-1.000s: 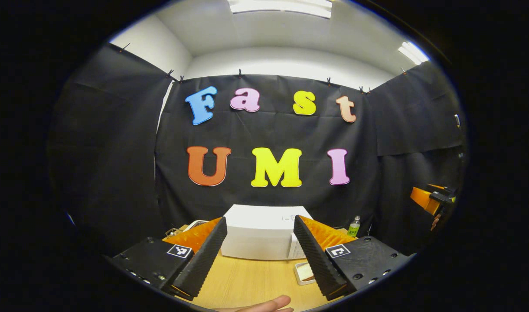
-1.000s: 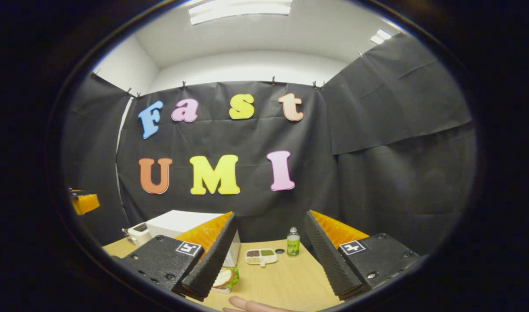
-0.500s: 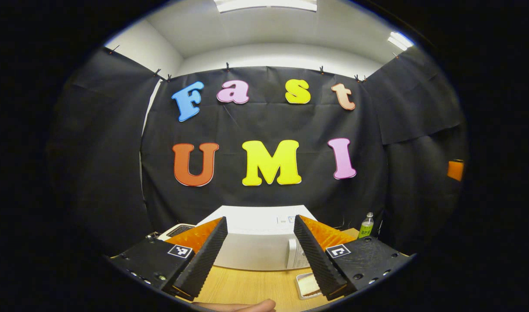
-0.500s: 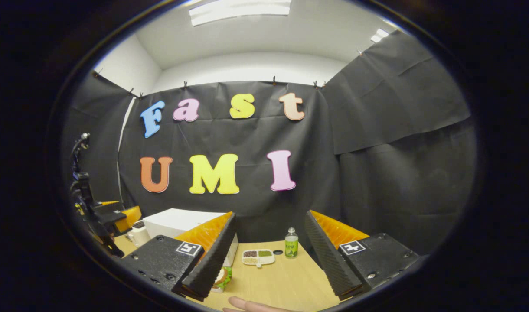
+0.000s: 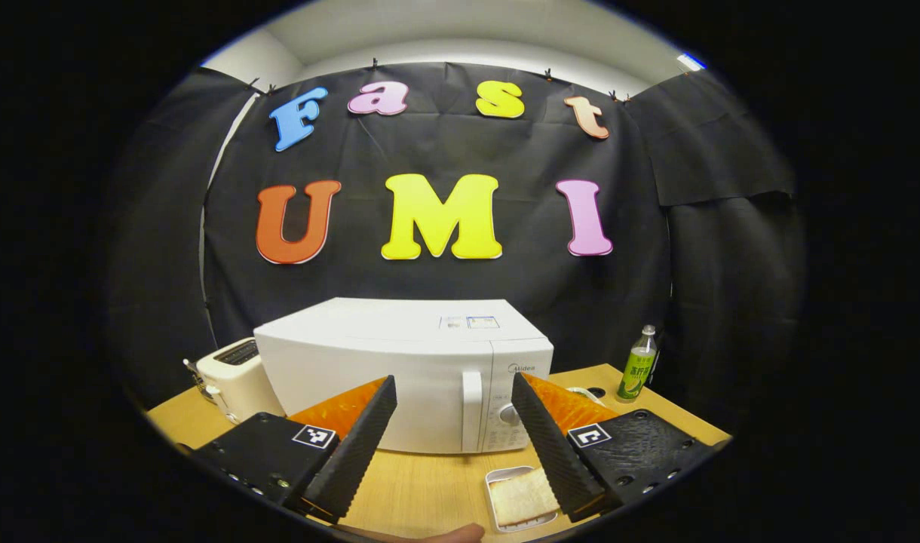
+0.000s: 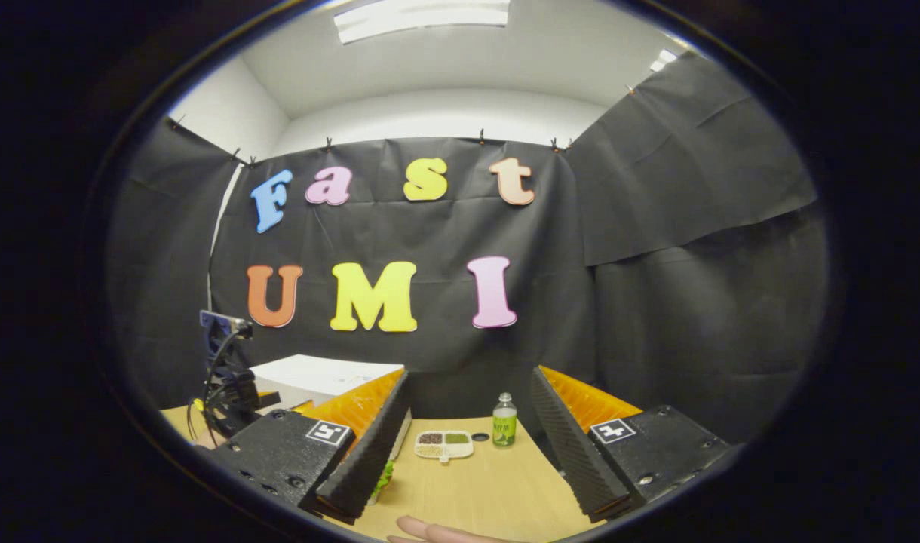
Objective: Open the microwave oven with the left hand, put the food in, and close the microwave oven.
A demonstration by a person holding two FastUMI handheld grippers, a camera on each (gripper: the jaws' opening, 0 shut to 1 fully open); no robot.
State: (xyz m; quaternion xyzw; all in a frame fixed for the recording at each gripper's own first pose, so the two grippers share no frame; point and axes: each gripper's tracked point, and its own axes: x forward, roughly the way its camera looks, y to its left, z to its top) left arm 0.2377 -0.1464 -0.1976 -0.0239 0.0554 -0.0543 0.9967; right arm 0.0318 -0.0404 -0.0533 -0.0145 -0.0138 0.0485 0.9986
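Microwave oven (image 5: 400,377) stands white on the wooden surface (image 5: 422,490) straight ahead of my left tongs (image 5: 452,445), its door shut and the upright handle (image 5: 471,411) showing between my two spread fingers. My left tongs hold nothing and hover apart from the door. A white toaster (image 5: 230,377) sits just beside the oven's left side, and a green bottle (image 5: 636,364) stands well off to its right. Near my left tongs' right finger lies a small tray with a slice of bread (image 5: 522,498) on the surface in front of the oven.

My right tongs (image 6: 467,460) are spread too, gripping nothing, above the surface (image 6: 490,490). Beyond them I see a divided dish (image 6: 443,445) of small foods and the green bottle (image 6: 504,422) just beside it. The oven's top (image 6: 317,373) peeks behind my right tongs' left finger, with the other tool (image 6: 230,385) near it.
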